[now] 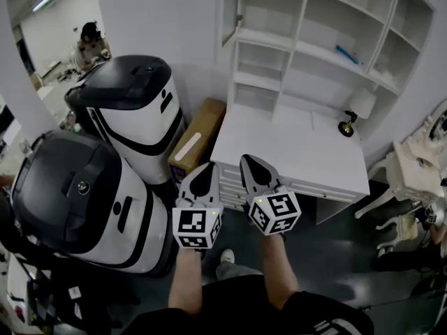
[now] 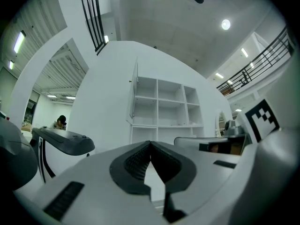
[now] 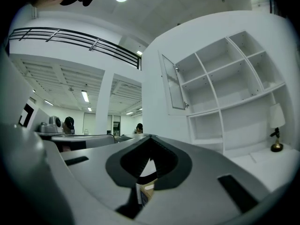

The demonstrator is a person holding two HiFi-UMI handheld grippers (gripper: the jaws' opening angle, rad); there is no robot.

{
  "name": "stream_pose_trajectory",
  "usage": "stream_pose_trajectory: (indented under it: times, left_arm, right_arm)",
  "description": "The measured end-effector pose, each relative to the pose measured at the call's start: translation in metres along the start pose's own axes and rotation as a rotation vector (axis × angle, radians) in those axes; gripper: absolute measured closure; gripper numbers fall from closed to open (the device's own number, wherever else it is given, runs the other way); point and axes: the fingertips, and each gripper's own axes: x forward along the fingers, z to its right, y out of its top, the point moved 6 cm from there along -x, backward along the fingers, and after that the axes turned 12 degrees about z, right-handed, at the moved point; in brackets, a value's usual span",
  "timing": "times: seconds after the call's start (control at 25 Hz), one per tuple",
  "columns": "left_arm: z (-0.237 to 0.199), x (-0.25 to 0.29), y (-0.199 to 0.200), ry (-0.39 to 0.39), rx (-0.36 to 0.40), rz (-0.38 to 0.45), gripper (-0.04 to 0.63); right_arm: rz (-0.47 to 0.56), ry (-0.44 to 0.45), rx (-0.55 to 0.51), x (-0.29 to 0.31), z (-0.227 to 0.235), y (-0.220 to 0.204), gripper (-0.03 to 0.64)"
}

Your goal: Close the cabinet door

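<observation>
Facing a tall white open-compartment shelf unit [image 1: 314,47]. At its upper left corner, a framed white cabinet door [image 1: 231,12], swung open and standing out from the shelf unit's front, hinged on that left side. Holding the left gripper [image 1: 207,167] and the right gripper [image 1: 251,160] side by side in front of the shelf unit, low and well short of the door, touching neither door nor shelves. Jaws of each pressed together tip to tip, clamping nothing.

Directly below the shelf unit, a flat white desk top [image 1: 293,152]. At the shelf unit's lower right, a small white-shaded lamp with a brass base [image 1: 355,110]. Left of the shelf unit's foot, a brown cardboard box [image 1: 199,135], and further left two large white-and-black rounded machines [image 1: 133,110]. On a right-hand shelf inside the shelf unit, a small blue object [image 1: 347,54], too small to make out.
</observation>
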Motion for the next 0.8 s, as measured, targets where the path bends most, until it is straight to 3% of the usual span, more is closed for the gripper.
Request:
stream_pose_trajectory:
  times: [0.8]
  left_arm:
    - [-0.030, 0.107, -0.024, -0.007, 0.002, 0.062, 0.583]
  right_arm:
    - [0.034, 0.008, -0.087, 0.092, 0.071, -0.011, 0.598]
